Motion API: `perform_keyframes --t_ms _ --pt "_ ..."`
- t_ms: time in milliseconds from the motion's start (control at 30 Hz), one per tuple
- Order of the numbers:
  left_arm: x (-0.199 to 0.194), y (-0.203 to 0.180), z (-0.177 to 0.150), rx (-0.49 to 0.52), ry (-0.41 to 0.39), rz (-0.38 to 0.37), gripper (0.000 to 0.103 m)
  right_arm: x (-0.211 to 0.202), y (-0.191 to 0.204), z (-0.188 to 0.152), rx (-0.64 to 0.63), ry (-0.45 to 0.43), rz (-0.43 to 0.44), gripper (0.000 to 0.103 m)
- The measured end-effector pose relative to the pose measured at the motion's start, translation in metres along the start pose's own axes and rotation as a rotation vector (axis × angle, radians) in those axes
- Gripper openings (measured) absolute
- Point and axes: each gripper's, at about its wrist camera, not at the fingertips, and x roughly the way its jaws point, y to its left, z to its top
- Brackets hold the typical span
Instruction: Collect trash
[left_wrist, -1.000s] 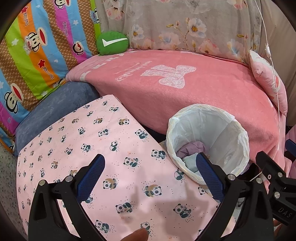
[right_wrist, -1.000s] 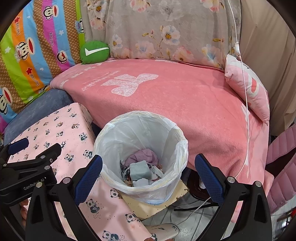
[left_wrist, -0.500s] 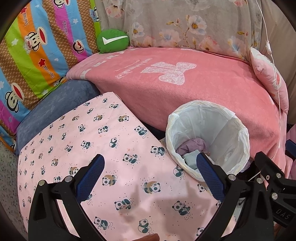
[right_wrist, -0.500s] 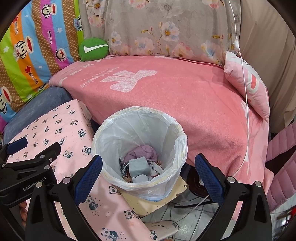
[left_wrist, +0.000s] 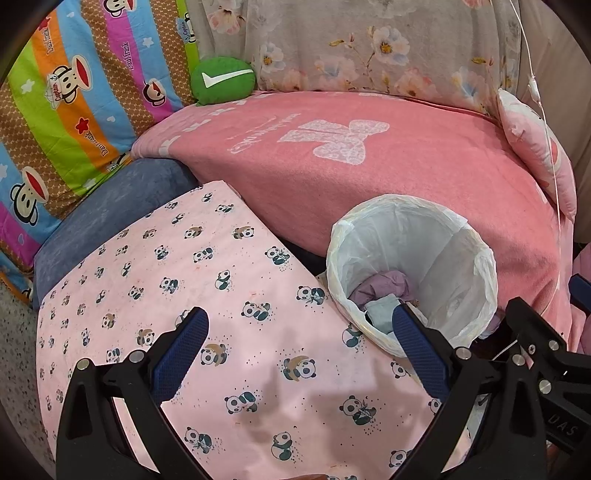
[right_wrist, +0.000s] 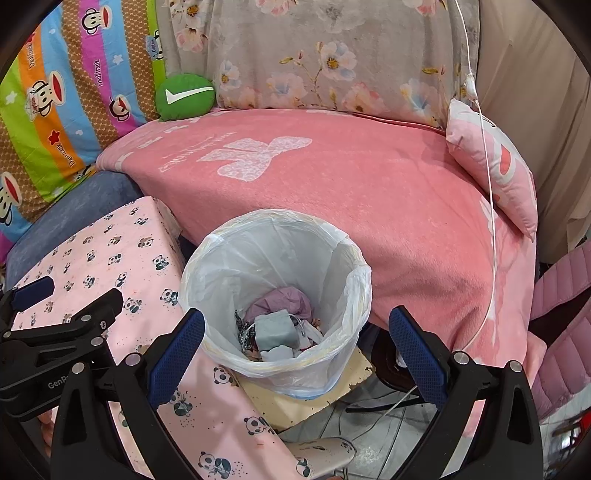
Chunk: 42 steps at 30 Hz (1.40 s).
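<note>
Both grippers are spread wide and hold nothing: the left gripper (left_wrist: 297, 354) is above the panda cloth (left_wrist: 207, 266), the right gripper (right_wrist: 295, 350) above the bin (right_wrist: 275, 258). The bin, lined with a white bag, stands between the panda cloth and the pink blanket (right_wrist: 369, 184). Trash (right_wrist: 277, 325) lies at its bottom.

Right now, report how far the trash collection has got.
Done: crumpled purple and grey scraps lie in the white bag-lined bin. In hand: nothing; the left gripper and right gripper are open and empty. Left: no loose trash visible on the panda-print pink cloth.
</note>
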Motion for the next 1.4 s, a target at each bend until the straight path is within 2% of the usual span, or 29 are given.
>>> perform_keyframes --t_ms 233,1400 --pt "0.0024 -0.0014 -0.0051 -0.022 0.026 0.002 0.095 0.0017 -0.0007 -0.0027 0.001 0.005 0.000 0.099" --pt "0.0034 0.0017 -0.0099 -0.025 0.029 0.014 0.095 0.0053 -0.0048 -0.0055 0.003 0.013 0.002 0.099"
